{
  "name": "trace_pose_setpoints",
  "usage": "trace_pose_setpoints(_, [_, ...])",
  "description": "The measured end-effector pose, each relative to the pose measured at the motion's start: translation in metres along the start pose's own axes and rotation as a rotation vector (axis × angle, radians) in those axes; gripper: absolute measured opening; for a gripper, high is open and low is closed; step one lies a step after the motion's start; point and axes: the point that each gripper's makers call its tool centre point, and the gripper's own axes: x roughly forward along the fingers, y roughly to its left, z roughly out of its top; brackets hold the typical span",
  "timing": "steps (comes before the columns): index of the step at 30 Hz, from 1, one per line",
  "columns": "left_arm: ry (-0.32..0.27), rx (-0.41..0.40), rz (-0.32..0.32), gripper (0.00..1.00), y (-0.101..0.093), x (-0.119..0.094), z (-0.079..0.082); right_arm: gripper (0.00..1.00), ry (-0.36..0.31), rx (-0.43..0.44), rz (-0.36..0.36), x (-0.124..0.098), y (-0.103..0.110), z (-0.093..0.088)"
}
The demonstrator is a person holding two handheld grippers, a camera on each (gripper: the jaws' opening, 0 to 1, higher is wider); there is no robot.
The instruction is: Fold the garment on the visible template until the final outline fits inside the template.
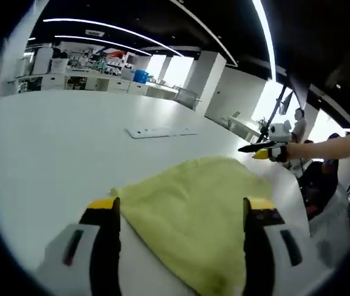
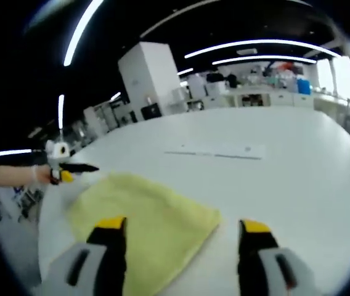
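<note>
A pale yellow garment [image 1: 193, 203], folded flat into a rough rectangle, lies on the white table [image 1: 52, 142]. My left gripper [image 1: 181, 206] hangs over its near edge with jaws wide apart, holding nothing. The right gripper [image 1: 249, 148] hovers past the cloth's far right corner, held by a person's hand. In the right gripper view the garment [image 2: 144, 225] lies under and between the spread jaws of my right gripper [image 2: 182, 227], which is open and holds nothing. The left gripper [image 2: 85, 168] shows side-on at the far left. A thin pale strip [image 1: 159, 131] lies flat beyond the cloth.
The same strip [image 2: 215, 151] crosses the table's middle. A person's forearm [image 1: 332, 143] reaches in from the right. The table edge [image 1: 298, 185] curves close by the cloth. Counters, a blue bin [image 1: 141, 75] and a white pillar [image 2: 150, 74] stand far behind.
</note>
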Motion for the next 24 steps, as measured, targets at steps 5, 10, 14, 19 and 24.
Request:
trace_pose_setpoints(5, [0.023, 0.056, -0.012, 0.89, -0.011, -0.008, -0.002, 0.90, 0.034, -0.041, 0.022, -0.006, 0.015, -0.009])
trace_pose_setpoints(10, [0.046, 0.107, -0.041, 0.96, -0.023, -0.015, -0.006, 0.98, 0.039, -0.055, 0.039, -0.013, 0.025, -0.015])
trace_pose_setpoints(14, [0.063, 0.133, -0.049, 0.99, -0.025, -0.021, -0.008, 0.99, 0.045, -0.056, 0.052, -0.021, 0.032, -0.018])
trace_pose_setpoints(19, [0.075, 0.135, -0.063, 0.99, -0.039, -0.032, -0.017, 0.99, 0.039, -0.050, 0.041, -0.034, 0.040, -0.028])
trace_pose_setpoints(24, [0.084, 0.132, -0.064, 0.99, -0.046, -0.039, -0.026, 0.99, 0.036, -0.036, 0.034, -0.044, 0.042, -0.040])
